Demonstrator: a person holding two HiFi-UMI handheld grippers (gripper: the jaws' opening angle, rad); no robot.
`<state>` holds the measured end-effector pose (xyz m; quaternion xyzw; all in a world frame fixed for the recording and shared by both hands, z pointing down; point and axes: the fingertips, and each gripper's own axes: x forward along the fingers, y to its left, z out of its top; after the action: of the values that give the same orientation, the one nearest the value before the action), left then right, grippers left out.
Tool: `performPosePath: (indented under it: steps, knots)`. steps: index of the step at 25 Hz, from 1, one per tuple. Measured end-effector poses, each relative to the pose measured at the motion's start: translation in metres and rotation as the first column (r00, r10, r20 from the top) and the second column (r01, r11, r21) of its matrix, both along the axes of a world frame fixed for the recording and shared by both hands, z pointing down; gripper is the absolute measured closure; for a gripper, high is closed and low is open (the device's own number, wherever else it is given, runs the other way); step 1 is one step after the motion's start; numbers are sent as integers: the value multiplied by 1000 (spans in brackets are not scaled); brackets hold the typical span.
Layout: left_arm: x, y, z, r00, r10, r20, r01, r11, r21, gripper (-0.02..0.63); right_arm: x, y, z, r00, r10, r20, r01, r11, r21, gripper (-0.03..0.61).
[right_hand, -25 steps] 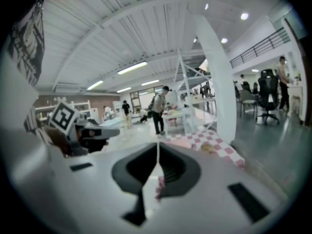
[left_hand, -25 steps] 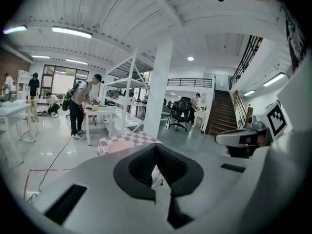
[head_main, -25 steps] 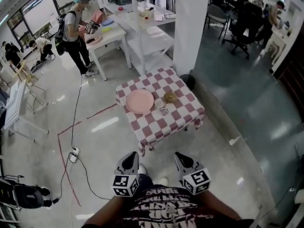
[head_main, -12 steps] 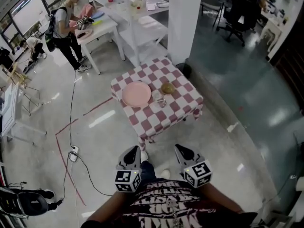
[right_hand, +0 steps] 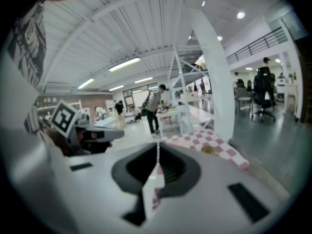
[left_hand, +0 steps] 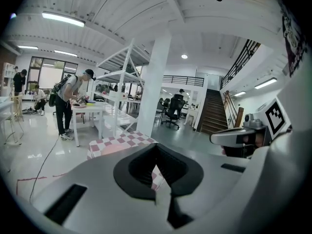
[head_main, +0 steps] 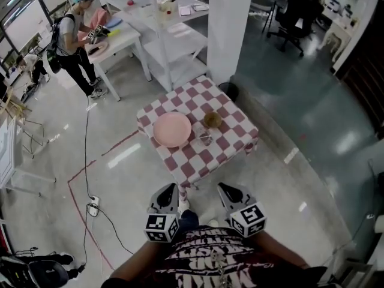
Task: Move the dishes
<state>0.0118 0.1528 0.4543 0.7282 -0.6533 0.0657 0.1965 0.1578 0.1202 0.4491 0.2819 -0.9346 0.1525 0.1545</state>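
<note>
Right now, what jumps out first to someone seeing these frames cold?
A small table with a red-and-white checked cloth stands mid-floor ahead of the person, carrying a pink plate with a small brown bowl to the plate's right. Low in the head view, the left gripper and right gripper point toward it, both shut and empty. Behind the table rises a white pillar.

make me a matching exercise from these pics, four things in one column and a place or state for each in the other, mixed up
1 pink plate
2 brown bowl
3 clear glass
4 left gripper

A jaws shut, nothing held
B on the checked table, right of the plate, farther from the person
C left half of the table
D right of the plate, nearer the person than the bowl

Pairs: 1-C, 2-B, 3-D, 4-A
</note>
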Motion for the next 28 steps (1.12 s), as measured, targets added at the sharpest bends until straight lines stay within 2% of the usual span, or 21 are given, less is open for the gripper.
performPosePath:
  steps: [7, 12, 18, 28]
  knots:
    - [-39, -27, 2, 999, 20, 39, -19, 1000, -2, 584, -39, -24, 6, 1000, 14, -16, -14, 1000, -18, 543]
    - [-64, -44, 12, 1000, 20, 14, -20, 1000, -21, 584, -63, -40, 10, 999, 16, -34, -16, 1000, -19, 543]
    - [-91, -68, 5, 999, 31, -7, -31, 1000, 1, 584, -88, -60, 1, 998, 34, -47, -33, 999, 9, 543]
    - [-114, -99, 0, 993, 106, -51, -104, 994, 39, 584, -107, -81, -18, 992, 113, -64, -108, 991, 77, 543]
